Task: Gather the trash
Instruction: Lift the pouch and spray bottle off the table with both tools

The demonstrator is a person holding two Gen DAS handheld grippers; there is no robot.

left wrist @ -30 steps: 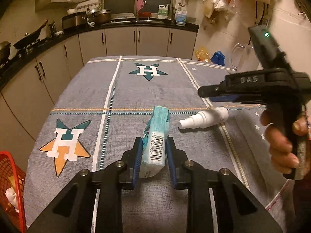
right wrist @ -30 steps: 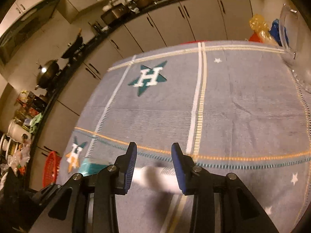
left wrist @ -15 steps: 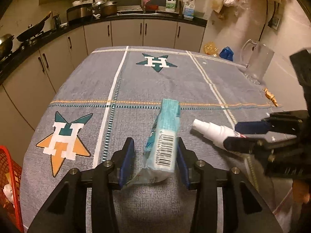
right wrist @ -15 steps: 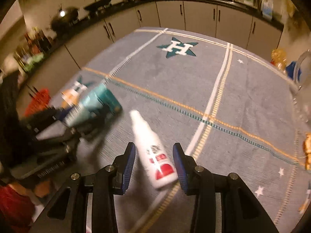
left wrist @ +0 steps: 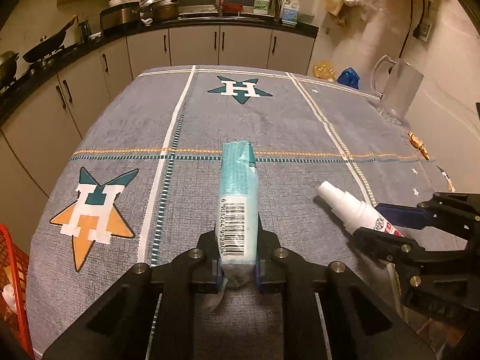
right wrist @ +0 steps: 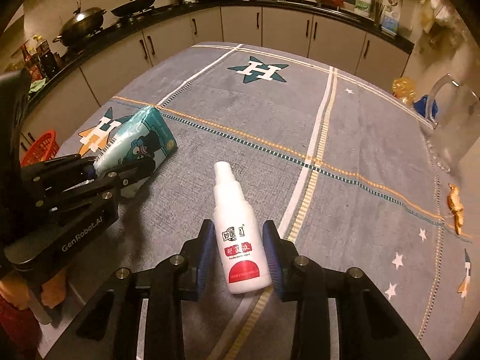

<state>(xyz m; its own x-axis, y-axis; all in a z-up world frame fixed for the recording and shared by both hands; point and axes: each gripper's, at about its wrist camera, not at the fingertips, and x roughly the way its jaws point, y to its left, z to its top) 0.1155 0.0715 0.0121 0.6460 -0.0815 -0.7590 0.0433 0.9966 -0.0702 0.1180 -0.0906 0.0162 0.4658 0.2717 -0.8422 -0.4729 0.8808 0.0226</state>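
A teal tissue pack (left wrist: 238, 207) with a barcode lies on the grey tablecloth; my left gripper (left wrist: 237, 270) is shut on its near end. It also shows in the right wrist view (right wrist: 141, 147), held by the left gripper (right wrist: 99, 174). A white spray bottle (right wrist: 240, 240) with a red label lies on the cloth between the pads of my right gripper (right wrist: 240, 258), which stand open on either side with small gaps. The bottle (left wrist: 354, 207) and right gripper (left wrist: 387, 225) also show in the left wrist view.
A red basket (left wrist: 13, 273) stands off the table's left edge, also seen in the right wrist view (right wrist: 42, 150). A glass pitcher (left wrist: 396, 90) stands at the far right. Candy wrappers (right wrist: 456, 207) lie by the right edge. Kitchen cabinets (left wrist: 210, 45) run behind.
My left gripper has closed on the tissue pack. My right gripper came down and swung round so that the spray bottle now lies between its open pads.
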